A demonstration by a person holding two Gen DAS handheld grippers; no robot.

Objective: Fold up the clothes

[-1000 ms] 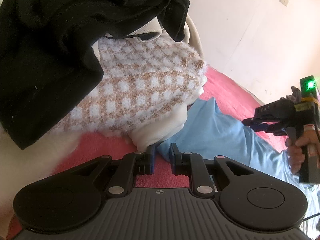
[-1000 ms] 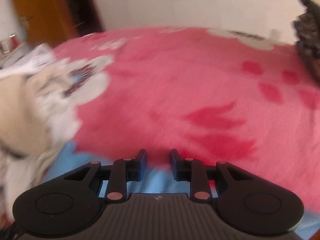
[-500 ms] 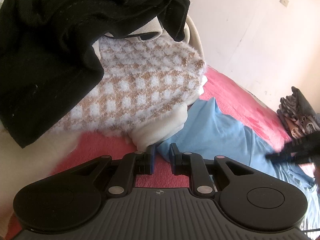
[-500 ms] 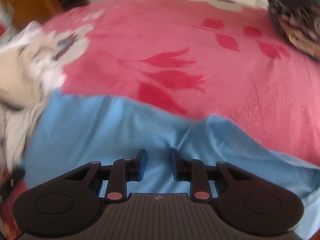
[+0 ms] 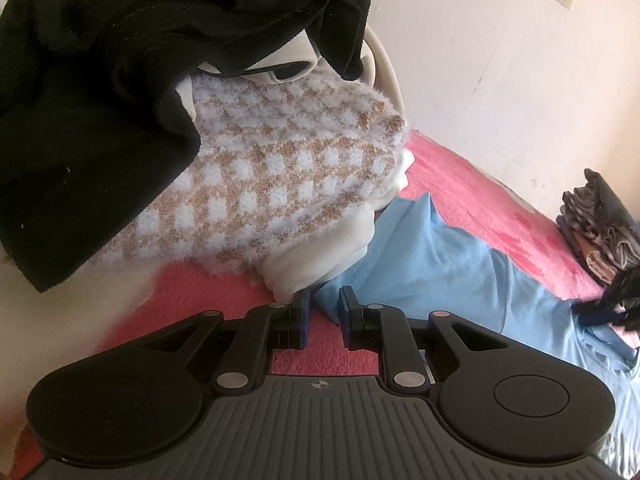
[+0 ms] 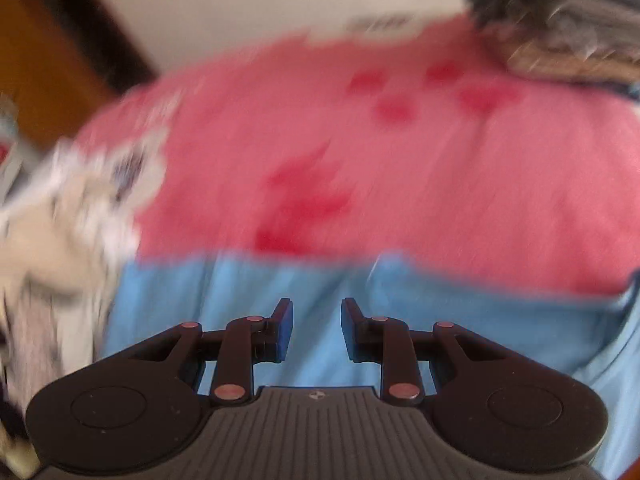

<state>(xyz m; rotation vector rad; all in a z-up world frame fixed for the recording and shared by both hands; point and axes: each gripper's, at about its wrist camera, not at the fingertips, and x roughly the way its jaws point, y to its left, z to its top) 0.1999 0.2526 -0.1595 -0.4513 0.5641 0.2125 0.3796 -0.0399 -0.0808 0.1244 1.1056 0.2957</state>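
Note:
A light blue garment [image 5: 452, 268] lies spread on the pink bed cover [image 5: 472, 196]; it also shows in the blurred right wrist view [image 6: 320, 292]. My left gripper [image 5: 323, 312] is open, low over the bed, with the blue garment's corner just between its fingertips. My right gripper [image 6: 316, 320] is open and empty, hovering above the blue garment near its far edge. The right gripper also shows blurred at the right edge of the left wrist view [image 5: 612, 300].
A pile of unfolded clothes sits at the left: a black garment [image 5: 100, 100] on a tan-and-white checked fluffy sweater [image 5: 272, 184] and a cream piece [image 5: 320, 256]. A stack of folded grey-brown clothes [image 5: 604, 220] sits by the wall [image 5: 500, 60].
The right gripper has dropped from mid-air down to the blue garment and is still moving; its view is blurred. Its jaws have opened slightly wider. The left gripper has stayed in place.

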